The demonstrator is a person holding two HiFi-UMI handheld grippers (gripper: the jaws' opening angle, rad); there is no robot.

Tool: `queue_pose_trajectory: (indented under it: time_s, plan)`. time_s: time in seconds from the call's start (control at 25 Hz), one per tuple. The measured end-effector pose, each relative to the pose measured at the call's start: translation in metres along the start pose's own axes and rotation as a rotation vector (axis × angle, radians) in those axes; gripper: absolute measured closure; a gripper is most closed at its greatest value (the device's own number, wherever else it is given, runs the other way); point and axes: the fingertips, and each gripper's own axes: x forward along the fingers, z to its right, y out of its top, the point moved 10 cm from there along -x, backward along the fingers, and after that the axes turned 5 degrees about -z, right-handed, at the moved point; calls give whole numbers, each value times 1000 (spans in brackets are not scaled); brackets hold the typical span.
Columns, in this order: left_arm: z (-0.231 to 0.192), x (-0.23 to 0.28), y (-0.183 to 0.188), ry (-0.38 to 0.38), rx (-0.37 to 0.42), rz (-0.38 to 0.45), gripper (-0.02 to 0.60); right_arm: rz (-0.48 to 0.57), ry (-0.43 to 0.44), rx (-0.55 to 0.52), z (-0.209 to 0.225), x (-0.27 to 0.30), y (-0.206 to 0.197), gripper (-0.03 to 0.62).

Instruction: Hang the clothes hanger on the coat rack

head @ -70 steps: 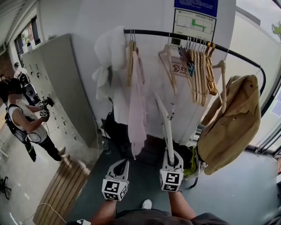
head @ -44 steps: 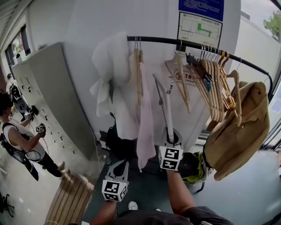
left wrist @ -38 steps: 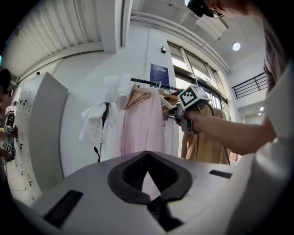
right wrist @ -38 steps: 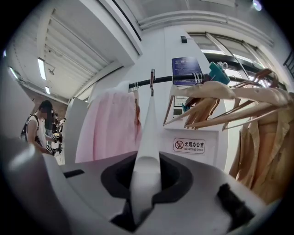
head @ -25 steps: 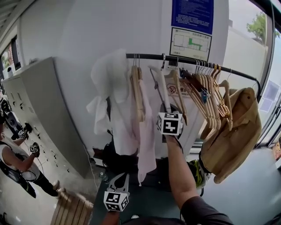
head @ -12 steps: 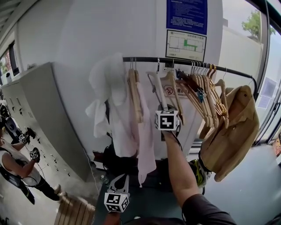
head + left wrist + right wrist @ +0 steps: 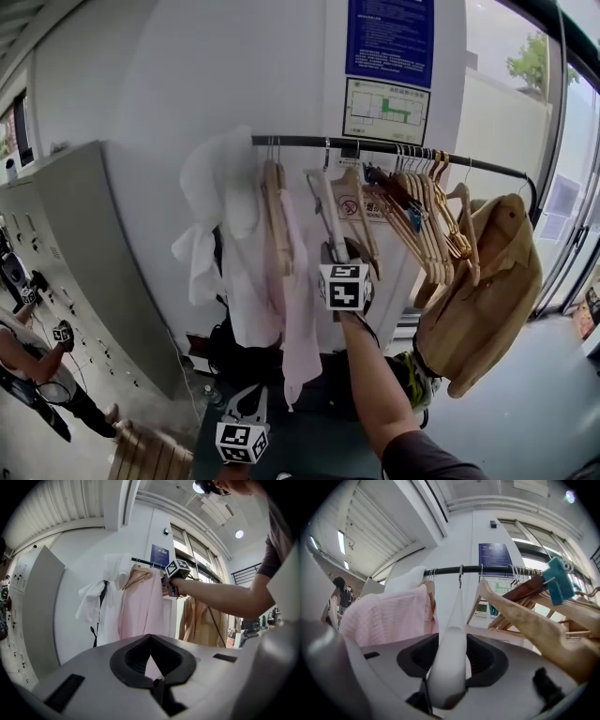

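Standing along the left wall: grey lockers (image 7: 103, 253), the largest item, with a person (image 7: 33, 375) before them at the picture's edge.

Item: coat rack (image 7: 291, 142), a black rail across the white wall that curves forward at its right end, below a blue notice (image 7: 389, 37) and a floor-plan sign (image 7: 384, 98).

Item: tan jacket (image 7: 478, 291), on the rail's right end, the bulkiest garment.

Item: white garment (image 7: 211, 216), bunched at the rail's left end.

Item: pink garment (image 7: 291, 309), on a wooden hanger just right of the white garment, hanging low.

Item: wooden hangers (image 7: 422, 216), a tight bare cluster right of centre. A dark hanger among them carries a teal clip (image 7: 558, 578).

Item: clothes hanger (image 7: 328, 202), white. Its hook sits over the rail between the pink garment and a lone wooden hanger (image 7: 361, 211), close to both. Its lower arm runs down between the right gripper's jaws.

Item: right gripper (image 7: 342, 255), raised at arm's length toward the rail, jaws opening. The white arm lies in the gap with room on either side, and the pads are not pressing it.

Item: left gripper (image 7: 248, 398), held low, well apart from the rack, jaws closed together with nothing between them.
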Motion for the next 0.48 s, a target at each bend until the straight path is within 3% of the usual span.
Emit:
queue_pose_trajectory:
  time_s: [0.28, 0.48]
  plan:
    - [7, 12, -1, -33, -2, -27, 580, 70, 23, 30, -13, -64, -37, 391]
    - [22, 22, 6, -105, 21, 6, 580, 16, 77, 22, -25, -124, -98, 390]
